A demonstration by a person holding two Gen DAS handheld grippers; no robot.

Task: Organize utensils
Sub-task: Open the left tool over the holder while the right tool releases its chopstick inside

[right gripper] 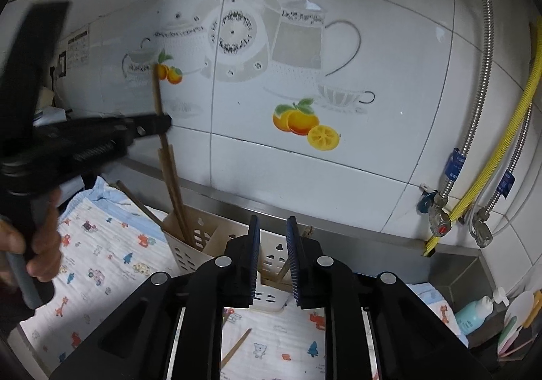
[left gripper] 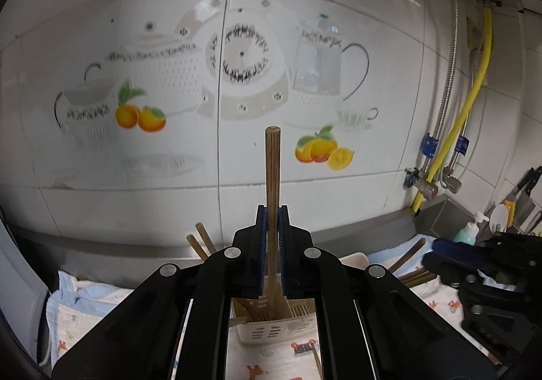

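Left wrist view: left gripper [left gripper: 271, 217] pinches an upright chopstick [left gripper: 272, 170] over the holder [left gripper: 267, 332]; right gripper [right gripper: 273, 231] stands spread, empty.

The right gripper [right gripper: 273, 237] stands slightly apart over a beige holder [right gripper: 216, 244]. At nine o'clock, the left gripper [right gripper: 162, 124] clamps an upright chopstick [right gripper: 156, 92] above the patterned cloth [right gripper: 111, 265].

Home kitchen: tiled wall w/ teapot & orange decals [right gripper: 298, 122], steel counter backsplash [right gripper: 338, 227], yellow gas hose [left gripper: 474, 88], cleaver [left gripper: 523, 190] at right edge, soap bottle [right gripper: 474, 310].
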